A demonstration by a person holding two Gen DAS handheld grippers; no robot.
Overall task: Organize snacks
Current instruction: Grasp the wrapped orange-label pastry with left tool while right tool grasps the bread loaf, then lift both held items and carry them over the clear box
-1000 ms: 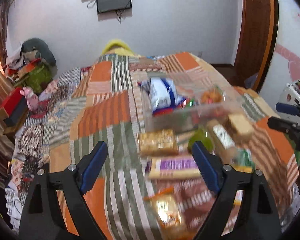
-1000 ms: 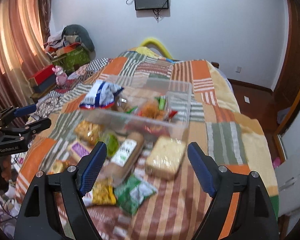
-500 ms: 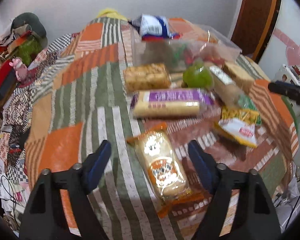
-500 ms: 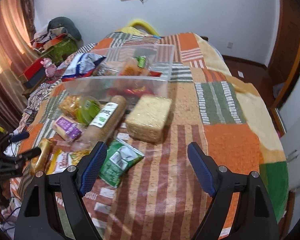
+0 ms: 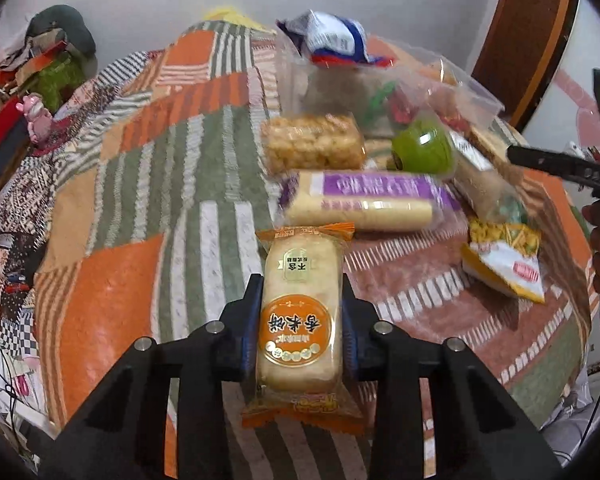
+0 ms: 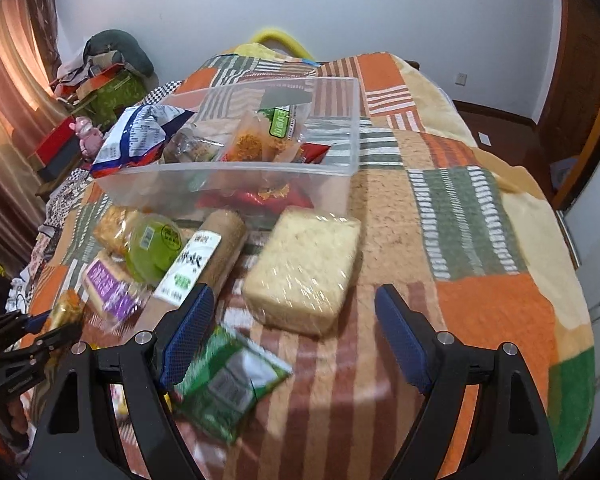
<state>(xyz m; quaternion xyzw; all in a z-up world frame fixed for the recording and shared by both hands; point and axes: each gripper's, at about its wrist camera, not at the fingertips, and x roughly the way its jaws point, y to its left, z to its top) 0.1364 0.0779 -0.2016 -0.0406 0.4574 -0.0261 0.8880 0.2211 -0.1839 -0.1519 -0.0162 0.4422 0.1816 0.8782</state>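
My left gripper [image 5: 300, 320] is shut on an orange-wrapped rice cake packet [image 5: 300, 312], seen also at the far left of the right wrist view [image 6: 64, 312]. Ahead of it on the patchwork bedspread lie a purple-labelled biscuit pack [image 5: 364, 200], a puffed-rice block [image 5: 312, 144], a green round tub [image 5: 422, 148] and a yellow snack bag [image 5: 504, 260]. A clear plastic bin [image 6: 236, 184] holds several snacks. My right gripper [image 6: 290, 328] is open over a pale square block [image 6: 304, 268], a green packet [image 6: 228, 384] and a brown roll [image 6: 204, 260].
The snacks sit on a bed [image 6: 480, 208] with edges dropping off at the right and front. A cluttered side area with a red box [image 5: 0, 136] lies left. A wooden door [image 5: 528, 40] stands at the right, and a screen hangs on the far wall.
My left gripper has moved down and closed on the orange rice cake packet. My right gripper has moved forward toward the pale block and stays open.
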